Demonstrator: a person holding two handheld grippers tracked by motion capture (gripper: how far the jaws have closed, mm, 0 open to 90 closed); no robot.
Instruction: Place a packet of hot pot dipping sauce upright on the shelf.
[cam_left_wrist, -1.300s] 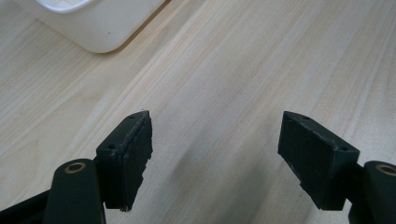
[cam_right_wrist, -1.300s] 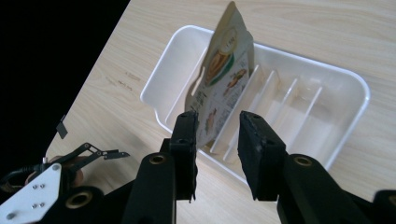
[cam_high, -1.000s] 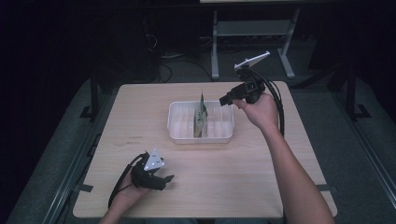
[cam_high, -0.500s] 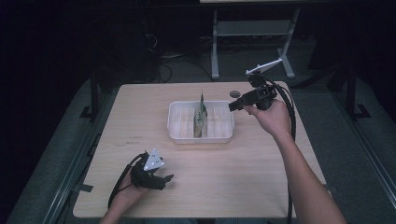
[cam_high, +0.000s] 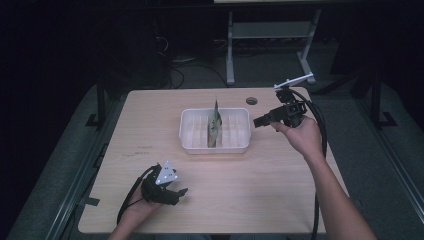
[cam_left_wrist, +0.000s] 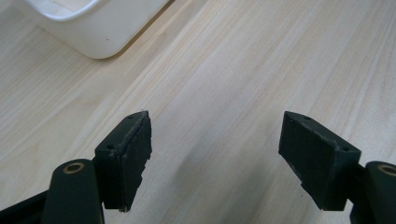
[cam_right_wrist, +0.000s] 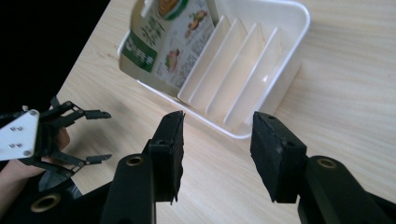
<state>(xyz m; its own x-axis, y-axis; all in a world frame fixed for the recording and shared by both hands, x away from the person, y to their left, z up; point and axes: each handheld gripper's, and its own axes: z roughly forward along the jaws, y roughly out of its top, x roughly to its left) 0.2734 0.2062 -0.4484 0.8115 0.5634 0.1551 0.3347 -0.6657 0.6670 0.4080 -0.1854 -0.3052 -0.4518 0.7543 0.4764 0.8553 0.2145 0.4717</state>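
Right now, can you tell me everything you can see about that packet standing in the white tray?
The pouch is a flat, glossy packet, mostly white with green bands, small print and little food pictures. It stands on edge, slightly tilted, in a slot between the thin dividers of the white plastic tray, near the tray's middle. Its pointed top sticks up above the rim. Only the tray touches it; both grippers are away from it. What is inside cannot be told.
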